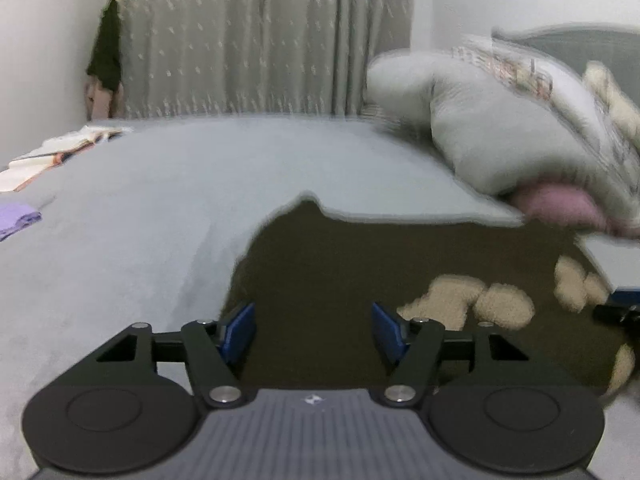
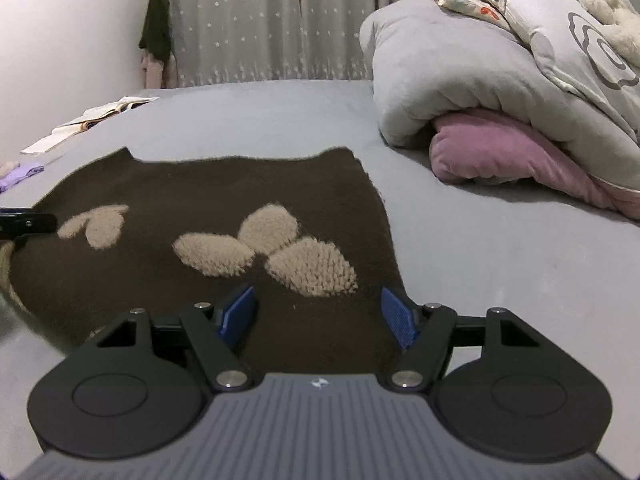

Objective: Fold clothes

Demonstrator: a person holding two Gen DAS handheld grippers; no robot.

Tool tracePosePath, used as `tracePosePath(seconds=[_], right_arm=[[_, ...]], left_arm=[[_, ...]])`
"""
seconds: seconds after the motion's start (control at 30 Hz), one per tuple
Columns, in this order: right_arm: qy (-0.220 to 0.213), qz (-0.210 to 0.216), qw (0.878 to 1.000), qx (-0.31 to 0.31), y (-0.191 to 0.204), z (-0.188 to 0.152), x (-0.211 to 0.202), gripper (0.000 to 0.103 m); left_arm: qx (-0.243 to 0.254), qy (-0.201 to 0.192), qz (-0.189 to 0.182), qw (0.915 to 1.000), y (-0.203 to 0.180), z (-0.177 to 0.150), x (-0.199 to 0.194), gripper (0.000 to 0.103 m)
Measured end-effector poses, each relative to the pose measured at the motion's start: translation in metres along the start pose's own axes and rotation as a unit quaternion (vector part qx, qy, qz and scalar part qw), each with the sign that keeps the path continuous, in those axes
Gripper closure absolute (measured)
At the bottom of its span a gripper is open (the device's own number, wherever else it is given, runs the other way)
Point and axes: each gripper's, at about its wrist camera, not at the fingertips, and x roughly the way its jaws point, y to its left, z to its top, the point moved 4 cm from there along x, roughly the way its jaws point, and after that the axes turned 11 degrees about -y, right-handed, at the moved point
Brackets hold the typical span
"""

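A dark brown sweater (image 2: 208,184) with fuzzy beige petal patches (image 2: 264,252) lies flat on the grey bed sheet (image 2: 260,120). My right gripper (image 2: 318,308) hovers over the sweater's near right part, open, its blue pads apart with only flat fabric below them. My left gripper (image 1: 314,320) is open over the sweater's (image 1: 380,256) near left part, close to its left edge, and grips nothing. The left wrist view is motion-blurred. A black part of the left gripper (image 2: 24,222) shows at the left edge of the right wrist view.
A rolled grey duvet (image 2: 460,68) on a pink blanket (image 2: 500,148) fills the right side of the bed. An open book (image 2: 100,114) and a purple cloth (image 2: 20,174) lie at the far left. Behind are a curtain (image 2: 280,20) and a hanging dark garment (image 2: 156,28).
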Motion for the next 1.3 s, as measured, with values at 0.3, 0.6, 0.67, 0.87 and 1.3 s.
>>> tracePosePath(seconds=[0.3, 0.6, 0.67, 0.87, 1.3], right_arm=[[0.003, 0.033, 0.999, -0.020, 0.070, -0.014, 0.026, 0.018], [0.018, 0.024, 0.999, -0.040, 0.017, -0.011, 0.016, 0.023], [0.025, -0.042, 0.997, -0.054, -0.004, -0.011, 0.011, 0.009], [0.054, -0.041, 0.989, 0.134, -0.052, -0.002, -0.015, 0.005], [0.074, -0.039, 0.874, 0.478, -0.046, -0.041, -0.085, 0.005]], left_arm=[[0.028, 0.012, 0.004, 0.9995, -0.029, -0.027, 0.024, 0.034], [-0.010, 0.042, 0.020, 0.9989, 0.015, -0.018, 0.039, 0.072], [-0.058, 0.036, 0.018, 0.9975, 0.032, -0.013, 0.029, 0.075], [-0.134, 0.036, 0.065, 0.9881, 0.081, -0.009, -0.022, 0.030], [-0.302, 0.135, -0.002, 0.9436, 0.045, -0.043, -0.065, 0.024]])
